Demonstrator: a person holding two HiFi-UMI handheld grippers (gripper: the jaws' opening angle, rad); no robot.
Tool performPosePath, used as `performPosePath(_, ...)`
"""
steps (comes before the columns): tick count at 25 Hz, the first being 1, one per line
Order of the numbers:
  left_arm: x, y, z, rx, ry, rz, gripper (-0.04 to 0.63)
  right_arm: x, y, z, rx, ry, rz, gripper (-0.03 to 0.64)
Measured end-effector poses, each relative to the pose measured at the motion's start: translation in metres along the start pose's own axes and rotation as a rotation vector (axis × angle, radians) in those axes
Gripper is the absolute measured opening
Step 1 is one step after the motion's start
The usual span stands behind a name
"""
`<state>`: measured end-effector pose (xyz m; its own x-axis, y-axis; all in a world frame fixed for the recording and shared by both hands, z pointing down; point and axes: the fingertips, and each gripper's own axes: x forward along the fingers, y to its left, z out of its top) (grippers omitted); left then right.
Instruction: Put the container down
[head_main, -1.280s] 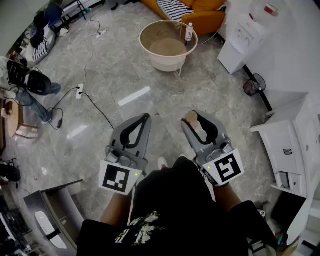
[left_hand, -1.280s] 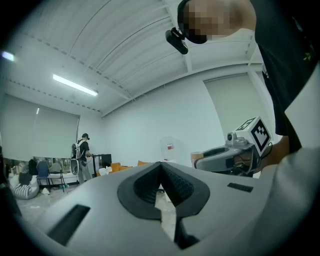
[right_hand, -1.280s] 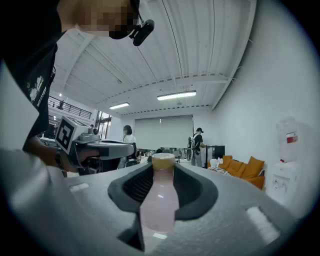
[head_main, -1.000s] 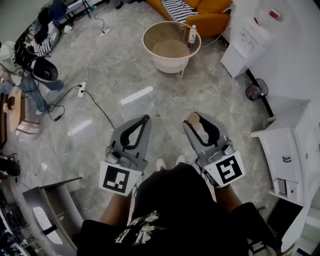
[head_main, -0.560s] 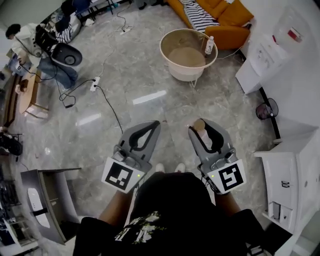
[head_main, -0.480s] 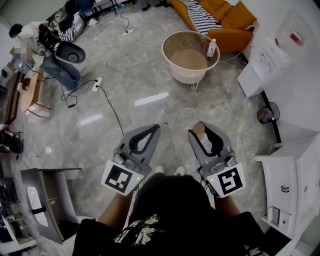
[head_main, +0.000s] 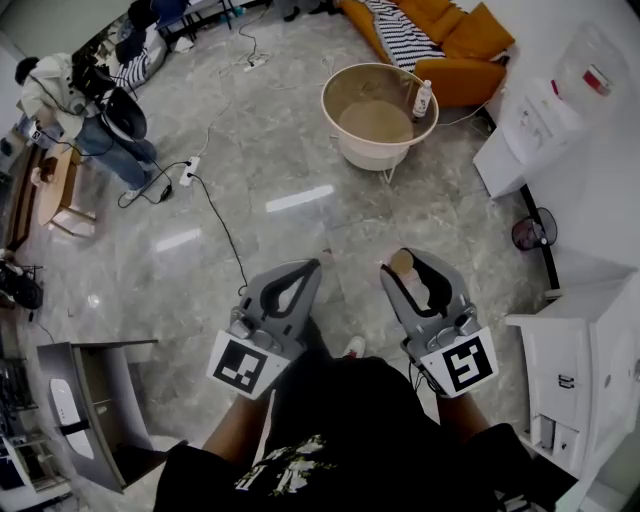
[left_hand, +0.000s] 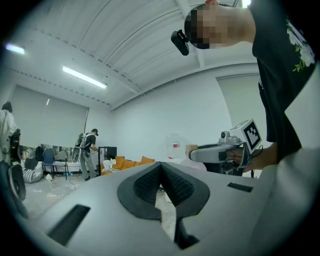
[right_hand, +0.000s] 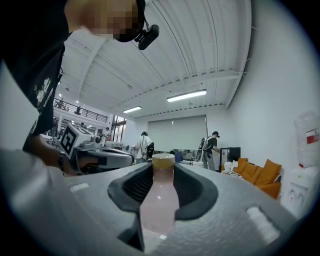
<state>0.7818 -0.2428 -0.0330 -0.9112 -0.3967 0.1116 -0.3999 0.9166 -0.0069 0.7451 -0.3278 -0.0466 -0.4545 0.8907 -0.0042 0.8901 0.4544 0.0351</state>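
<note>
My right gripper (head_main: 410, 258) is shut on the container, a pale pink bottle (head_main: 408, 278) with a tan cap, held roughly level above the marble floor. In the right gripper view the bottle (right_hand: 160, 200) stands between the dark pads (right_hand: 132, 187), its cap at the jaw tips. My left gripper (head_main: 312, 267) hangs beside it to the left, jaws shut with nothing between them; its pads (left_hand: 145, 182) meet at the tip. Each gripper shows in the other's view: the right gripper (left_hand: 212, 152) and the left gripper (right_hand: 107, 159).
A round beige table with a high rim (head_main: 345, 85) stands ahead, a small bottle (head_main: 424, 97) on it. Behind it is an orange sofa (head_main: 470, 40). A water dispenser (head_main: 545, 120), a small fan (head_main: 527, 234) and a white cabinet (head_main: 590, 350) line the right. Cables (head_main: 215, 215) cross the floor; a person (head_main: 70, 110) stands far left.
Both grippers have sunk lower in the head view and shifted slightly right, the bottle still gripped. The view has swung, so the round table now sits further right.
</note>
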Motion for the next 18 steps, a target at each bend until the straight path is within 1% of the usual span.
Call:
performPosePath(4,0.013,0.033,0.013,0.040,-0.044,-0.007,0.002,0.022,-0.009,0.011,-0.037,-0.006,-0.017,0.121)
performPosePath(6,0.015,0.054,0.019,0.042,-0.063,0.009,0.002,0.038,-0.017,0.015,-0.037,-0.020,-0.037,0.121)
performPosePath(10,0.016,0.098,0.034,0.094,-0.089,0.019,0.001,0.070,-0.027,0.026,-0.034,-0.044,-0.069,0.121)
performPosePath(13,0.014,0.132,0.047,0.091,-0.133,0.021,0.002,0.099,-0.028,0.033,-0.047,-0.054,-0.083,0.121)
performPosePath(18,0.013,0.177,0.055,0.124,-0.138,0.018,0.002,0.143,-0.030,0.036,-0.040,-0.069,-0.107,0.121)
